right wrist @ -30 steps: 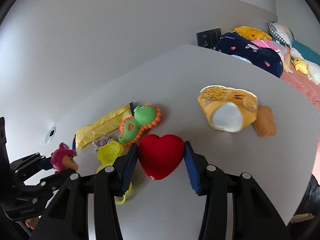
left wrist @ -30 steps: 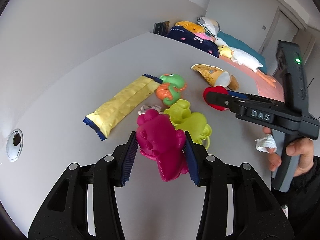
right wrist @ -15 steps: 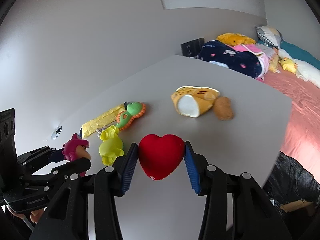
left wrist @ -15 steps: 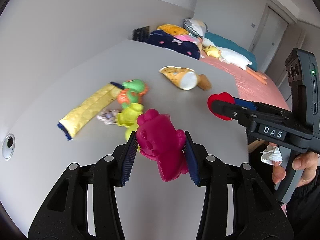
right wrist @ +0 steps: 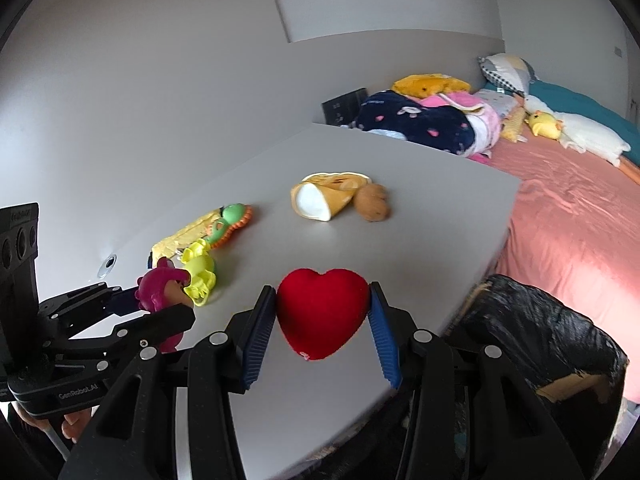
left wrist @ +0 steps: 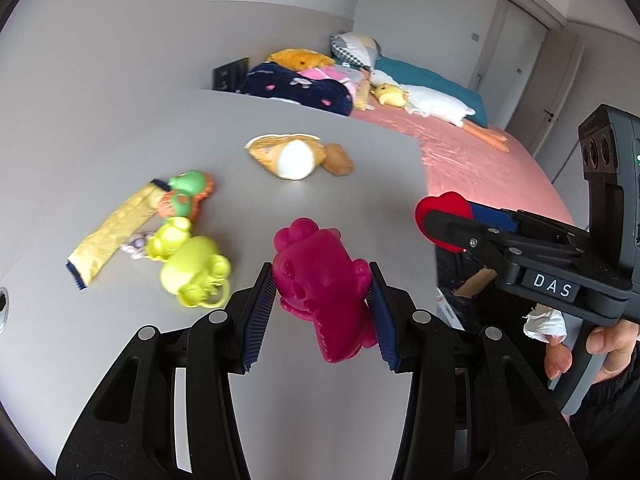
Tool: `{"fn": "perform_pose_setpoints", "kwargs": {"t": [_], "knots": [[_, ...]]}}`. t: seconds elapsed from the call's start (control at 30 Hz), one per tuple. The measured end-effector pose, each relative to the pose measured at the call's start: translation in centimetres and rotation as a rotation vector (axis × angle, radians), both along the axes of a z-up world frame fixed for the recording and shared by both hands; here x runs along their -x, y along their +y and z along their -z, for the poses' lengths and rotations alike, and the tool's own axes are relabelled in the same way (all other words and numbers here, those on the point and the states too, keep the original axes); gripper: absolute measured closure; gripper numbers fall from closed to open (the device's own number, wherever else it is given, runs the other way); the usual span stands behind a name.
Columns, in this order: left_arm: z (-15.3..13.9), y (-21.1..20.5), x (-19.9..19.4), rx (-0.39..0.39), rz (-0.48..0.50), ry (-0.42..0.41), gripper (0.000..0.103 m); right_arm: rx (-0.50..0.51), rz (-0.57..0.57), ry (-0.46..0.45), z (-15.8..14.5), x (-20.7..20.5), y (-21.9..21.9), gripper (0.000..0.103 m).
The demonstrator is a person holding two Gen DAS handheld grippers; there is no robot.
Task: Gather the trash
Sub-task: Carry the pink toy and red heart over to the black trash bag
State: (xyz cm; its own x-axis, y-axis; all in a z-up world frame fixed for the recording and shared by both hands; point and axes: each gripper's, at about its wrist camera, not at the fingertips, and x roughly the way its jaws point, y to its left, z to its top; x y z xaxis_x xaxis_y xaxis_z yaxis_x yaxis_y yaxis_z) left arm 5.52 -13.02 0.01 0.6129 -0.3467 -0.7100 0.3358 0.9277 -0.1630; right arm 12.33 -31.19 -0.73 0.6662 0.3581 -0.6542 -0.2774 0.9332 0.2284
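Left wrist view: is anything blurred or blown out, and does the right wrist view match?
Left wrist view: yellow-green toy motion-smeared, magenta toy in the tongs sharp. Right wrist view: red heart crisp, pink bedspread glaring at right; both bend at the rim.

There are 2 tools: the left tool (left wrist: 322, 300) carries 1 magenta toy (left wrist: 322, 292), the right tool (right wrist: 322, 314) 1 red heart (right wrist: 322, 310). On the bench (right wrist: 400, 252) lie 1 yellow-green toy (left wrist: 190, 270), 1 green-and-orange toy (left wrist: 184, 196), 1 yellow wrapper (left wrist: 112, 236), 1 orange pouch (left wrist: 286, 154), 1 brown lump (left wrist: 339, 159) and 1 small crumpled scrap (left wrist: 136, 242).
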Motion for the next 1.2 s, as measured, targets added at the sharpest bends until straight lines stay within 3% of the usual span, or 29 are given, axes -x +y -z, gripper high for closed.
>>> {"fn": "perform_pose_setpoints", "kwargs": {"t": [1.2], "knots": [[0.7, -16.0, 2.1, -0.05, 0.337, 0.025, 0.058, -0.009, 0.335, -0.015, -0.7, 6.0, -16.2, 0.055]]}}
